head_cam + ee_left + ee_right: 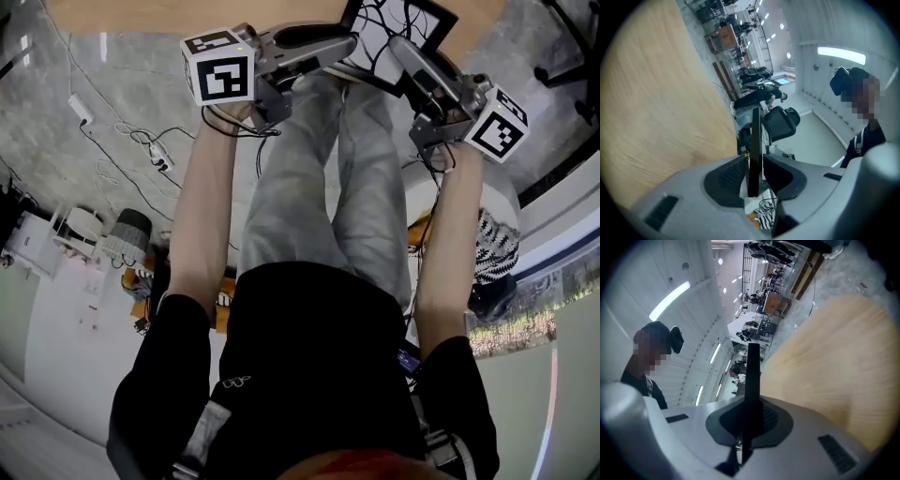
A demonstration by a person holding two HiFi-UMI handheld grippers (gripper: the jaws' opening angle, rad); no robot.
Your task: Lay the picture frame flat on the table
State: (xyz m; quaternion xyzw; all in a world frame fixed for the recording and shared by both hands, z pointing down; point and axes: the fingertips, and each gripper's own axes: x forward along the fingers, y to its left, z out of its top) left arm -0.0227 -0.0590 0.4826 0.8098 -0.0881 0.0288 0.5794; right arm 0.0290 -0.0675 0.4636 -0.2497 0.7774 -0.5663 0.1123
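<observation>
Both grippers on the picture frame (412,19). My left gripper (342,47) pinches its thin black edge, pads pressed on either side in the left gripper view (754,173). My right gripper (398,47) is clamped tight on the opposite edge, with the frame seen edge-on between the pads (750,420). The frame sits between the two grippers at the near edge of the wooden table (141,14). It is not lying flat, and I can't tell whether it touches the tabletop.

table (122,14): light wood | floor (47,169): grey, cables (155,150) lying on it
</observation>
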